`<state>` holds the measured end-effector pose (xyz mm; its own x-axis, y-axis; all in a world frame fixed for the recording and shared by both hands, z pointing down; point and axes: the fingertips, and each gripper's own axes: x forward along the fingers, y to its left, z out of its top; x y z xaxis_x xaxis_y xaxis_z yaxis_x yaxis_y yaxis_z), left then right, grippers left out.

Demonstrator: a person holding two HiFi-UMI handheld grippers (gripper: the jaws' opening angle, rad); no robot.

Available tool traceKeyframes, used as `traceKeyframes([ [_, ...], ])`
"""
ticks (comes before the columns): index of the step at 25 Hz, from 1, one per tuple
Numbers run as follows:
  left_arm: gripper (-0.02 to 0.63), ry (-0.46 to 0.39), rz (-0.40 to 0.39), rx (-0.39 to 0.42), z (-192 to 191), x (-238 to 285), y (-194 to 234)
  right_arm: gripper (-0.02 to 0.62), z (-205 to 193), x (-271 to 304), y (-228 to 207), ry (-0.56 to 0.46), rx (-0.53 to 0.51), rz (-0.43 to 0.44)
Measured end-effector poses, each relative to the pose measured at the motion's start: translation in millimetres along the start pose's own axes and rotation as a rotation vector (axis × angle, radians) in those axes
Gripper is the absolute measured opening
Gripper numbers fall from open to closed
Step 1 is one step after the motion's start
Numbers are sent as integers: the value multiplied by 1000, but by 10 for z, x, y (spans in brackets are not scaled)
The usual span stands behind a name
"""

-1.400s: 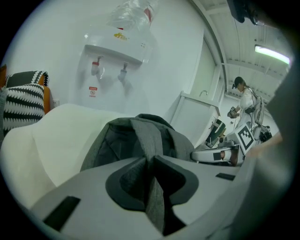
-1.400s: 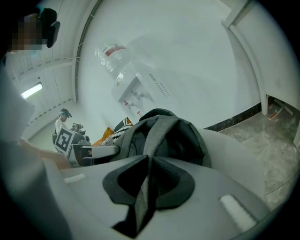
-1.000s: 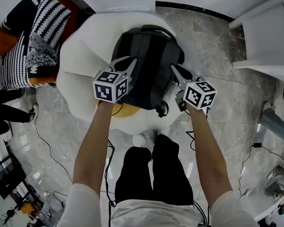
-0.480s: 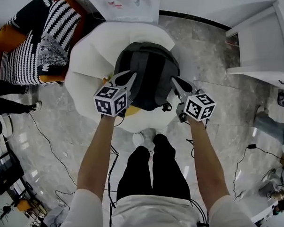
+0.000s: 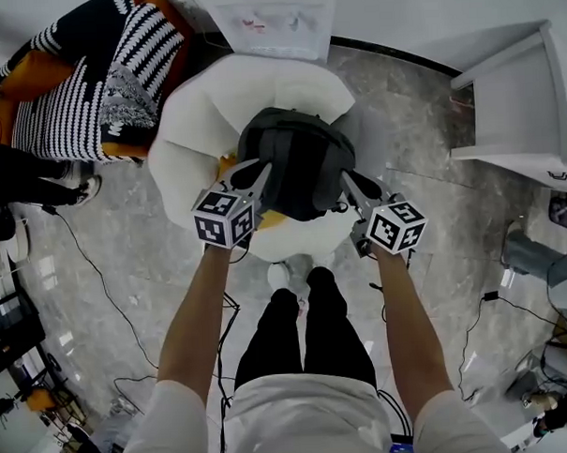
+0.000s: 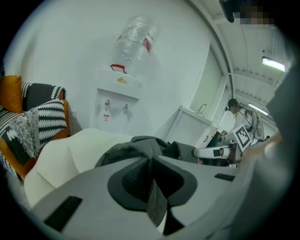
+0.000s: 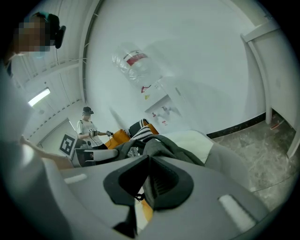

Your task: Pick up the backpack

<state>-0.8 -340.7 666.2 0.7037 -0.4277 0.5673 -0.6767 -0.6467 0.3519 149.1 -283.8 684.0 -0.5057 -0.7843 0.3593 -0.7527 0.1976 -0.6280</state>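
Observation:
The dark grey backpack (image 5: pixel 296 155) hangs between my two grippers above a white cushioned seat (image 5: pixel 200 140). My left gripper (image 5: pixel 255 171) is shut on a fold of fabric at the backpack's left side; in the left gripper view that fold (image 6: pixel 154 187) is pinched between the jaws of the left gripper (image 6: pixel 152 164). My right gripper (image 5: pixel 350 178) is shut on the right side. In the right gripper view, dark fabric of the backpack (image 7: pixel 161 145) sits between the jaws of the right gripper (image 7: pixel 146 164). An orange patch (image 5: pixel 267 219) shows under the backpack's near edge.
An orange sofa with striped black-and-white cushions (image 5: pixel 99 79) stands at the left. A water dispenser (image 5: pixel 276 15) is against the far wall, a white cabinet (image 5: pixel 512 98) at the right. Cables (image 5: pixel 108 294) lie on the marble floor. Another person's legs (image 5: pixel 19 181) are at the left edge.
Both grippers have risen with the backpack held between them, and it has come up off the seat. The seat and floor look farther below than before.

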Motion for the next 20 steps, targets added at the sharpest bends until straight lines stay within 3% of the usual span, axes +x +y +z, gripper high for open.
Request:
traceKeyframes([
  [20, 17, -52, 90, -58, 229, -1118, 252, 26, 118, 73, 1000, 99, -126, 98],
])
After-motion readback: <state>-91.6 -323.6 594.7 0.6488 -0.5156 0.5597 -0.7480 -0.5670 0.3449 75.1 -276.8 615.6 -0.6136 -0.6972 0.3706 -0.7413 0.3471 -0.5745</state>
